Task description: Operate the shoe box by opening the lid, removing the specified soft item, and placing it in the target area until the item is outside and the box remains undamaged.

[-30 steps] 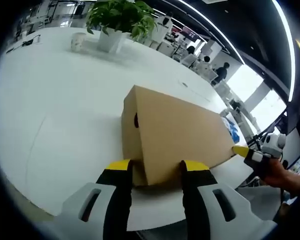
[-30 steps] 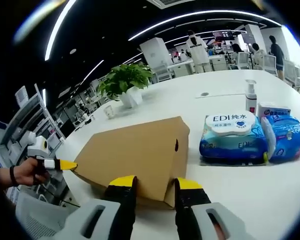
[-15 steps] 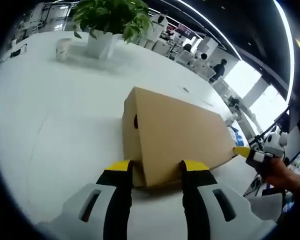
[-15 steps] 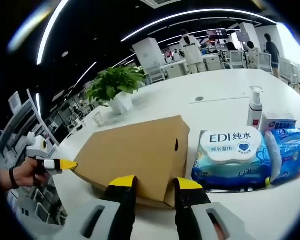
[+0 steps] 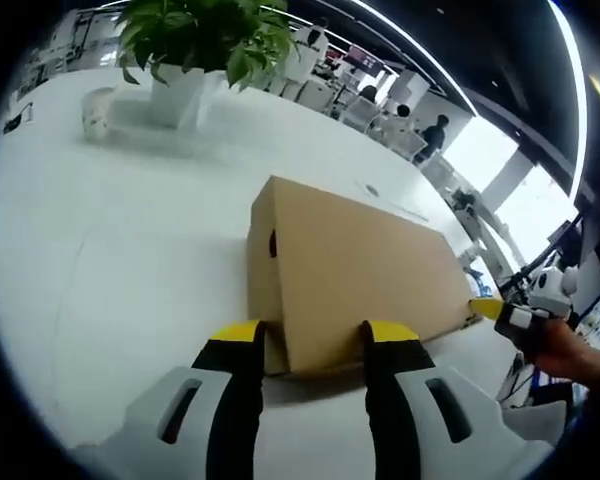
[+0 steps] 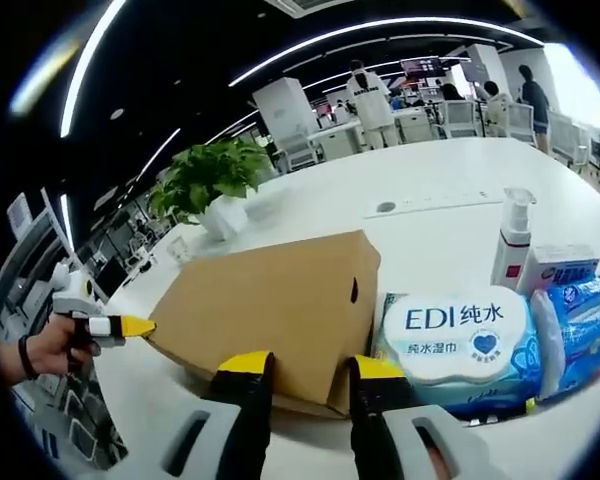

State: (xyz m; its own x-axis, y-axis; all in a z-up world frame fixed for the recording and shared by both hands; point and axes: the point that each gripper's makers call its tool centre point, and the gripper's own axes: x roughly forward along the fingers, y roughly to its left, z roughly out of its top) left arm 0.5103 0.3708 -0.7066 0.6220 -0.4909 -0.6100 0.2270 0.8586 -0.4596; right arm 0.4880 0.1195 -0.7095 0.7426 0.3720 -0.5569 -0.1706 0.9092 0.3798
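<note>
Left gripper view: white table (image 5: 100,270), large, carries all items.

Shoe box (image 5: 350,265), cardboard, lid shut, lies near the table's front edge; long axis runs between my two grippers, one end corner at each.

My left gripper (image 5: 310,335): jaws straddle the near corner, apparently clamping it. My right gripper (image 6: 305,368): same at the opposite end. Both equally near.

Wet-wipe packs (image 6: 460,335): just beside the box's right-hand end.
</note>
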